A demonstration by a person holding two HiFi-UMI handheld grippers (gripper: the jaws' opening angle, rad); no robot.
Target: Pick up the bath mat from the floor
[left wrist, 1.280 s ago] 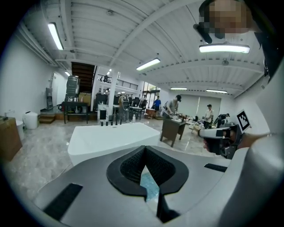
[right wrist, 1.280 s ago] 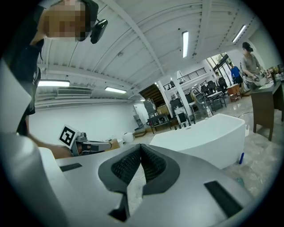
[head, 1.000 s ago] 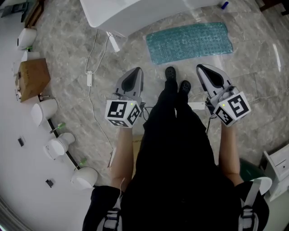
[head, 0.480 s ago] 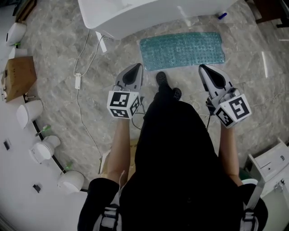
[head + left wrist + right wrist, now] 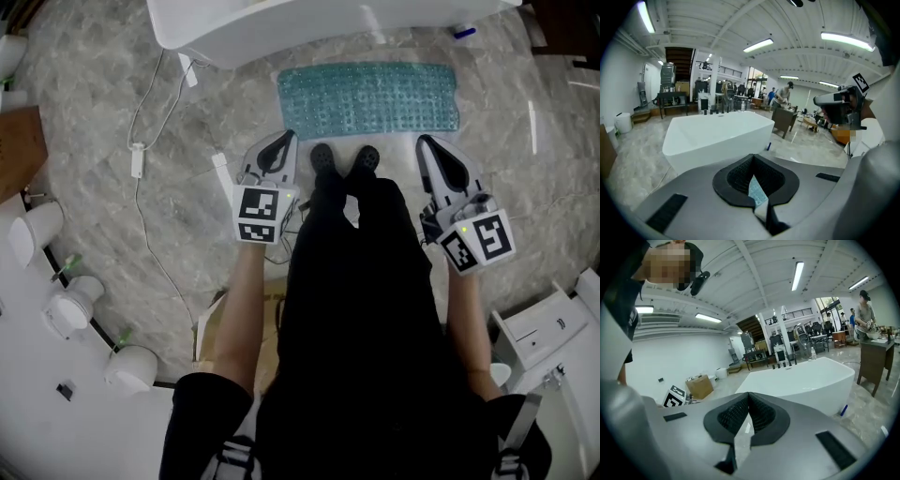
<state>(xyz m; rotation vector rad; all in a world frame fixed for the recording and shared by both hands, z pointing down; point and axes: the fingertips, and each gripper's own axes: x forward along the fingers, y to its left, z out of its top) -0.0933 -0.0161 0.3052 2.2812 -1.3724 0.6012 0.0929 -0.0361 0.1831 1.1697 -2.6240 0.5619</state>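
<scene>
The left gripper (image 5: 280, 141) has its jaws pressed together with nothing between them, and the right gripper (image 5: 425, 142) looks the same, its jaws meeting at the tip and empty. Each is held out in front of the person, one on either side of the black-trousered legs, both pointing forward and downward. From the head view their tips line up with the near edge of the bath mat (image 5: 370, 98), the left one at its near left corner; neither grips it. The mat is teal and bumpy and lies flat on the grey marble floor (image 5: 84, 103), just in front of a white bathtub (image 5: 281, 28). The person's black shoes (image 5: 322, 157) stand at the mat's near edge. A white cable (image 5: 137, 159) trails across the floor to the left.
</scene>
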